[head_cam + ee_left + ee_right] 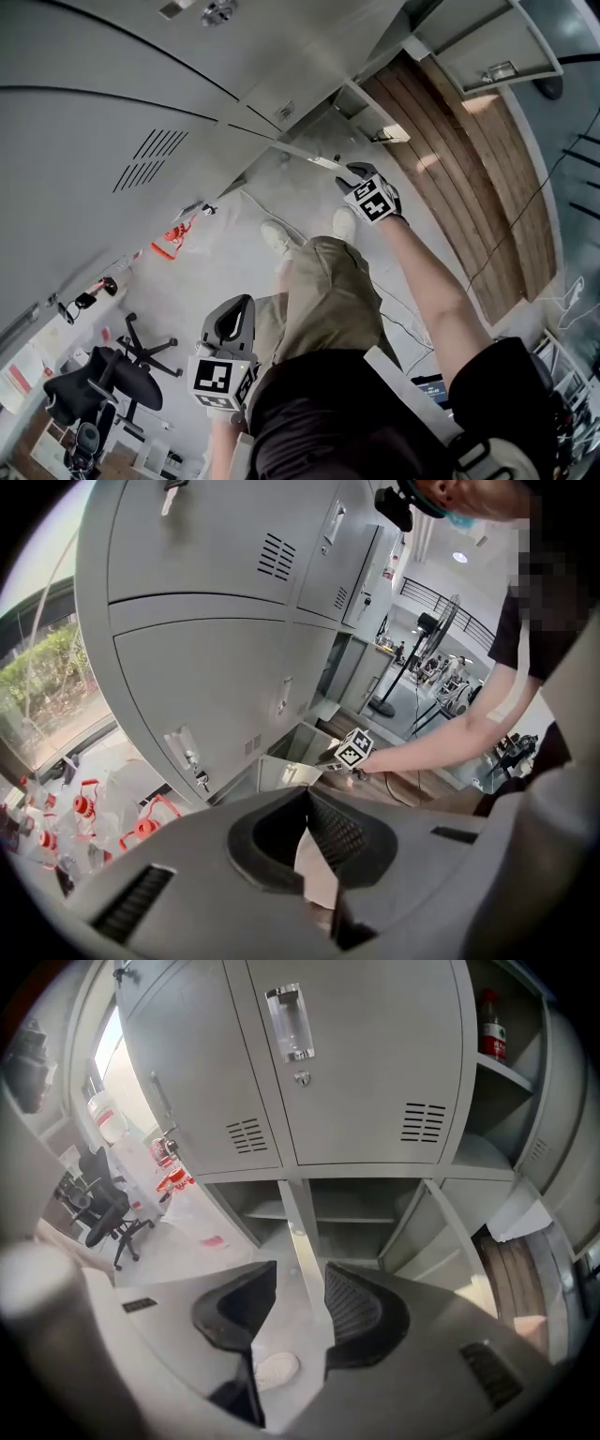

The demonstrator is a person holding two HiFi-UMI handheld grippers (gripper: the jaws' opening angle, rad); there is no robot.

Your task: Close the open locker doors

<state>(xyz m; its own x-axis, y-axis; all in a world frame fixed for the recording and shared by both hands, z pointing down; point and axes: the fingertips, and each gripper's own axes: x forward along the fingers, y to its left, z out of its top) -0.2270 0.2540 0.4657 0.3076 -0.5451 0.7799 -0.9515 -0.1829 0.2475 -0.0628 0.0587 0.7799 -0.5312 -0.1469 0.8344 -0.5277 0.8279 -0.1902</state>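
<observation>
Lockers [375,1072]: smooth matt painted metal. Floor strip [469,178]: wood planks. Fingers [361,1316]: ribbed black.

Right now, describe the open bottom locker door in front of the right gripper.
The door is a plain grey panel, apparently painted sheet metal, swung out from the bottom row and seen nearly edge-on as a thin strip. Open shelved compartments show on either side. It lines up between the parted jaws of the right gripper; no pad presses it.
</observation>
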